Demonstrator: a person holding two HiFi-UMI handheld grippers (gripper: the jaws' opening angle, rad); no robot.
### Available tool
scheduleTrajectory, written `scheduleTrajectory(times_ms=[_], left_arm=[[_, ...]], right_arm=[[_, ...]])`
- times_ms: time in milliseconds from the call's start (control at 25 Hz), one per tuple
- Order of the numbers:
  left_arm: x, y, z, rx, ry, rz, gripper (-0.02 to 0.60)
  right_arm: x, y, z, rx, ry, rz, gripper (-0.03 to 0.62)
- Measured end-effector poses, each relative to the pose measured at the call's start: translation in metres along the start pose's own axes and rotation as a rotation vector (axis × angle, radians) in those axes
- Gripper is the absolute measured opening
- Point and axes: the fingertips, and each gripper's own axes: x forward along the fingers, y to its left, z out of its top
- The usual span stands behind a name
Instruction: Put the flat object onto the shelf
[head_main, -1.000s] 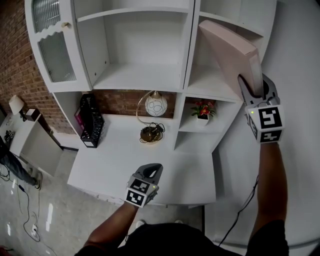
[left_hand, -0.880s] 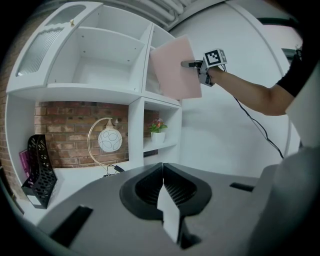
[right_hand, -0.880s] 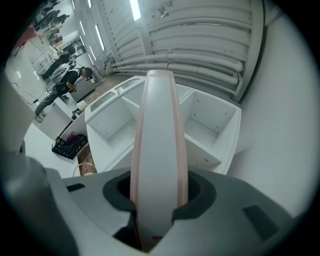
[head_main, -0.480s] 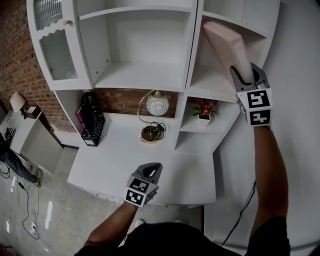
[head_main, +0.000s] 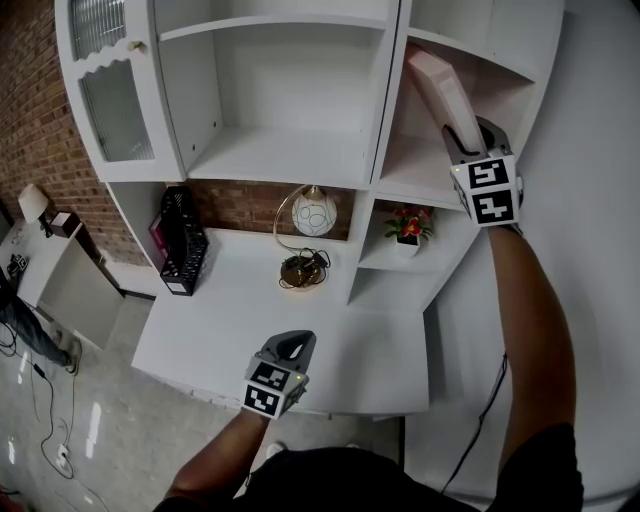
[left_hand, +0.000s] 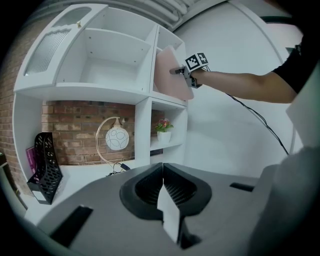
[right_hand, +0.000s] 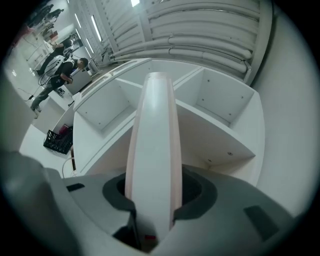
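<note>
Right tongs are clamping the flat object at the shelf front edge.
Left tongs are idling, clenched and empty — levelling it before release looks wise.

Behind the globe lamp is a brick wall, above it the white shelf unit, left of it a black rack, right of it a flower pot.
</note>
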Motion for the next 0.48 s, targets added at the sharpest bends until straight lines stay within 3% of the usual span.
scheduleTrajectory(times_ms=[480], left_arm=[[-0.004, 0.010, -0.004, -0.007, 0.008, 0.021, 0.005]], right_arm=[[0.052, 0.005, -0.014, -0.094, 0.078, 0.011, 0.181]])
